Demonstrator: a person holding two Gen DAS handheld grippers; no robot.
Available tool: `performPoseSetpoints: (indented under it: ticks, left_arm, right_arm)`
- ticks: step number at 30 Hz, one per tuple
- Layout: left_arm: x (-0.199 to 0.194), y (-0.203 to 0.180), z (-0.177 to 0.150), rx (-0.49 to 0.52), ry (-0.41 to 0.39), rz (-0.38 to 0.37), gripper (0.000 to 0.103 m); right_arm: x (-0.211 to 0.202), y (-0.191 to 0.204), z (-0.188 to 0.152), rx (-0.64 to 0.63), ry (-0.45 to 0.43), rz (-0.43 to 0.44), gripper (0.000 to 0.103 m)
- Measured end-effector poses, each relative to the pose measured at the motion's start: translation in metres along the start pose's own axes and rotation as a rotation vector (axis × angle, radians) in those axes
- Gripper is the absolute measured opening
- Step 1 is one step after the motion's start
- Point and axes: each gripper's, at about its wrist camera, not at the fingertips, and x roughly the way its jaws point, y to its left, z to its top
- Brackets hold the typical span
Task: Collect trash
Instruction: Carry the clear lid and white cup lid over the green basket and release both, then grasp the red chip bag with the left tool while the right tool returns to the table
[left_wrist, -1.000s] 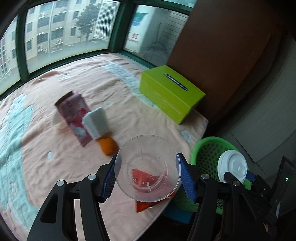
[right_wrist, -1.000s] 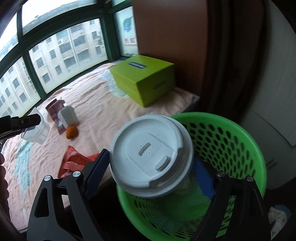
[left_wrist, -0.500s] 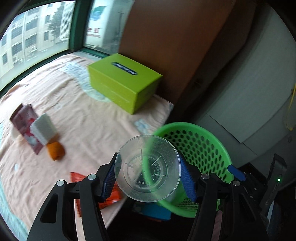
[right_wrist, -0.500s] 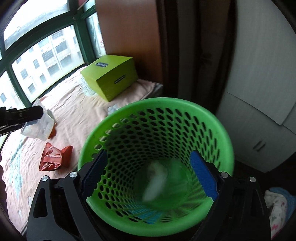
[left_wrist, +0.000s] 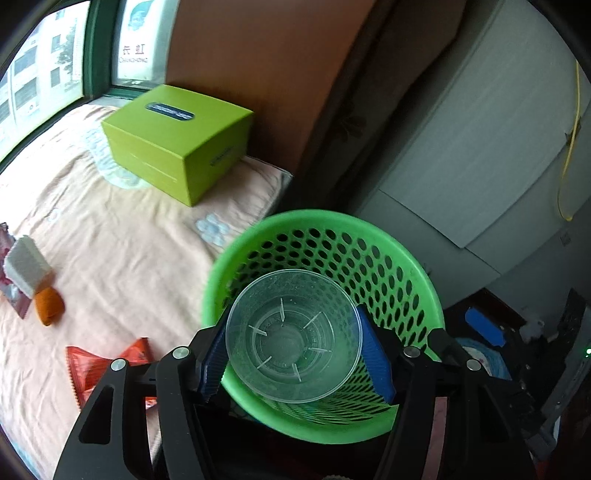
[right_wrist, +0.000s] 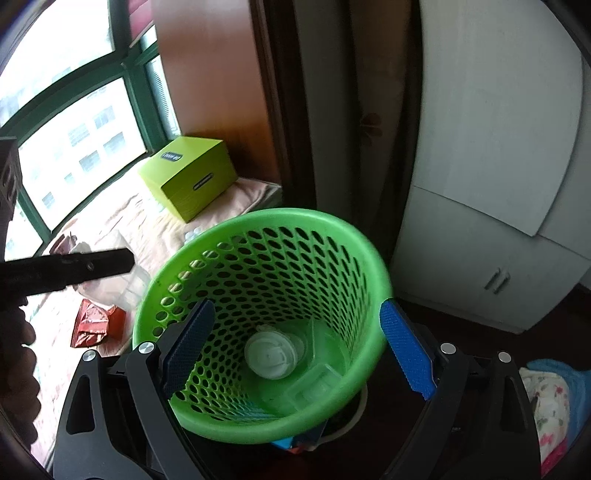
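A clear plastic cup (left_wrist: 293, 336) sits between the blue pads of my left gripper (left_wrist: 291, 321), mouth towards the camera, right over the green mesh basket (left_wrist: 406, 258). The jaws are opening and the pads still touch the cup's sides. My right gripper (right_wrist: 297, 305) hovers open and empty above the same basket (right_wrist: 295, 218). At the basket's bottom lie a white-lidded cup (right_wrist: 271, 354) and a clear plastic container (right_wrist: 317, 384). In the right wrist view, the left gripper's black finger (right_wrist: 74, 266) shows at the left edge.
On the peach blanket (left_wrist: 129, 251) lie a red wrapper (left_wrist: 110, 365), an orange piece (left_wrist: 48, 310), a white block (left_wrist: 26, 266) and a lime-green box (left_wrist: 177, 140). A white cabinet (right_wrist: 491, 184) stands behind the basket. Cloth (right_wrist: 550, 398) lies on the floor at the right.
My left gripper carried the clear cup from over the blanket to above the basket. The right gripper let go of the white-lidded cup, which now rests inside the basket.
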Motion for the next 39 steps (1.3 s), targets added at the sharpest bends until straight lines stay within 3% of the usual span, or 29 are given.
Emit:
performPoseSetpoints:
  ticks: [3,12,16,26,31,39]
  left_arm:
    - [0.005,-0.004,-0.002,-0.002,0.009,-0.003,0.082]
    - [-0.012,0.015,-0.005,-0.019,-0.026,0.050,0.082]
    - [-0.026,0.038,-0.009,-0.049,-0.050,0.120,0.083]
    - [-0.048,0.117,-0.031,-0.203,-0.047,0.213,0.083]
    - [-0.046,0.138,-0.041,-0.248,-0.026,0.227,0.088]
    - [-0.019,0.157,-0.060,-0.283,0.043,0.179,0.088]
  right_arm:
    - [-0.001,-0.005,-0.001,0.012,0.000,0.006,0.090]
    - [-0.002,0.005,-0.002,0.007,0.000,0.037,0.090]
    - [-0.002,0.018,-0.002,-0.018,-0.001,0.057,0.090]
    - [0.002,0.049,0.001,-0.060,0.006,0.110,0.090]
    - [0.005,0.063,0.001,-0.088,0.012,0.129,0.090]
    - [0.010,0.074,0.001,-0.105,0.028,0.140,0.090]
